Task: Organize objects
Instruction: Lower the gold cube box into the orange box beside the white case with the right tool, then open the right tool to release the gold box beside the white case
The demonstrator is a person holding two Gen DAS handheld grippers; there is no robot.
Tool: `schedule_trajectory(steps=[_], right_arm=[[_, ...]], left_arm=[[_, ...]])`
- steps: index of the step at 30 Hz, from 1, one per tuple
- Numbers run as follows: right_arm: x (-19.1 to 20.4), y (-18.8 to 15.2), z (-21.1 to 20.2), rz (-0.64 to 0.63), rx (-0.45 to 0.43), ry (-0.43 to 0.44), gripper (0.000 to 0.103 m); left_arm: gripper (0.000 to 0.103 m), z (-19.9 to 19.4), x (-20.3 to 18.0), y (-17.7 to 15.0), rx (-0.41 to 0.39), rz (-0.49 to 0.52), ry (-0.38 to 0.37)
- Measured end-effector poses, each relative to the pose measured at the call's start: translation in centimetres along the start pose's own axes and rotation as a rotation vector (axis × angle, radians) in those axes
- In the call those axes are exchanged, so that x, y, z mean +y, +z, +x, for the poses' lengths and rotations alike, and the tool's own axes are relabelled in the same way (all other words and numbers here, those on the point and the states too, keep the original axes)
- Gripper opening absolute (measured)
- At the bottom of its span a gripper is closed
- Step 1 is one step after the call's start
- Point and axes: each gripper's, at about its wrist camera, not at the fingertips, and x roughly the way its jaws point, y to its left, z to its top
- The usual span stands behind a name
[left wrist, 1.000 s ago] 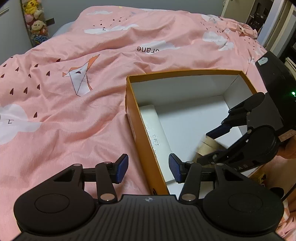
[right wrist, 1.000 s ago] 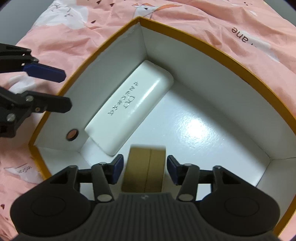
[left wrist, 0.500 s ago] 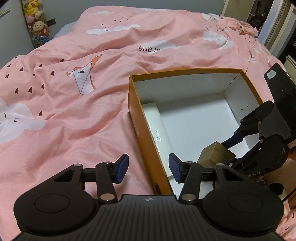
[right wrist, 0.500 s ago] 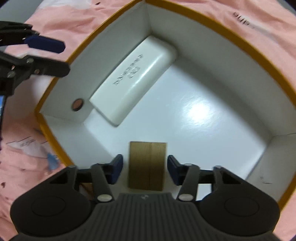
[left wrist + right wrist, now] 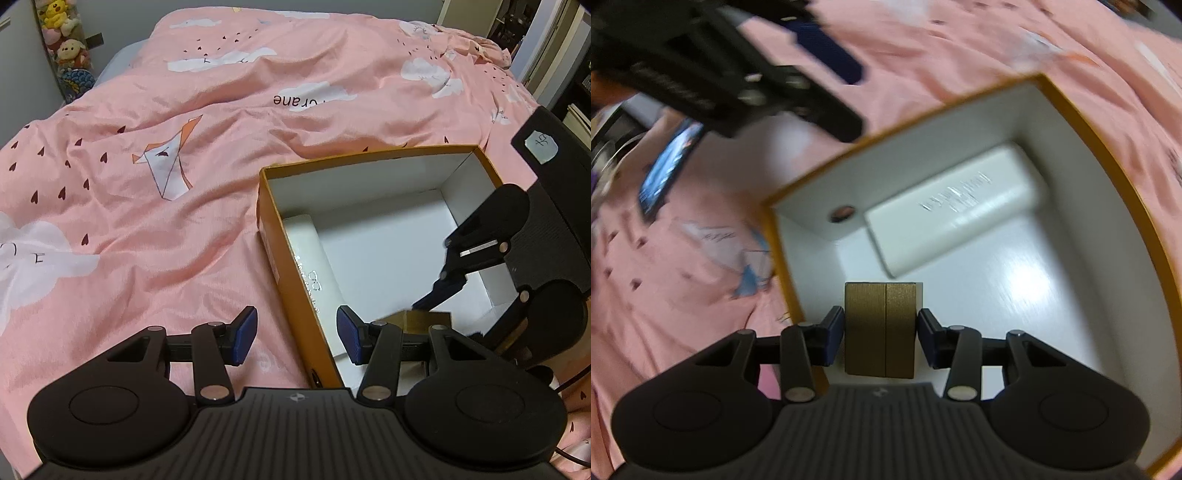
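- I am looking down on a bed covered with a pink quilt printed with white clouds and small dark hearts; soft toys stand by the wall at the far left corner.
- An orange box with a white inside sits open on the quilt, to the right of my left tongs.
- A white case lies flat on the box floor along one wall, its printed side up.
- A small brown box is inside the orange box near the corner by the finger hole, just beside the end of the white case.
- My right tongs point steeply down into the orange box with the small brown box between their blue pads; the jaws are closing, the left pad looks to be touching it and I see a thin gap at the right pad.
- My left tongs hold nothing and stand about half open, straddling the near wall of the orange box: one pad over the quilt, the other over the box's inside.
- A phone with a lit screen lies on the quilt outside the box, blurred in the right wrist view.
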Motion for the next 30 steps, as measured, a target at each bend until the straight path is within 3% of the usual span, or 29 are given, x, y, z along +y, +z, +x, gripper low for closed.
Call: schedule_trajectory(steps=[4,20,21,22,23,25,26,30], right_arm=[[0.5,0.8,0.0,-0.085,-0.003,0.052,0.045],[0.8,3.1,1.5,-0.187,-0.056,0.140,0.046],[0.7,3.3,1.5,-0.187,-0.052,0.153,0.043],[0.4,3.5,1.3,-0.173,-0.062,0.178,0.025],[-0.4,3.8,1.0,-0.138,-0.066,0.209,0.013],[-2.1,4.2,0.5,-0.063,-0.073,0.310,0.000],[-2.6,4.4,0.5,-0.038,-0.064,0.332,0.000],[-2.3,4.1,1.2,-0.037,-0.046,0.278,0.000]], left_arm=[[0.059,0.3,0.0,0.0,0.004,-0.004,-0.006],[0.059,1.4,0.7,-1.0,0.005,-0.063,-0.028],[0.059,1.4,0.7,-1.1,0.003,-0.064,-0.031],[0.059,1.4,0.7,-1.1,0.001,-0.064,-0.031],[0.059,1.4,0.7,-1.1,-0.001,-0.064,-0.031],[0.059,1.4,0.7,-1.1,-0.004,-0.065,-0.032],[0.059,1.4,0.7,-1.1,-0.005,-0.068,-0.031],[0.059,1.4,1.0,-1.2,-0.006,-0.078,-0.037]])
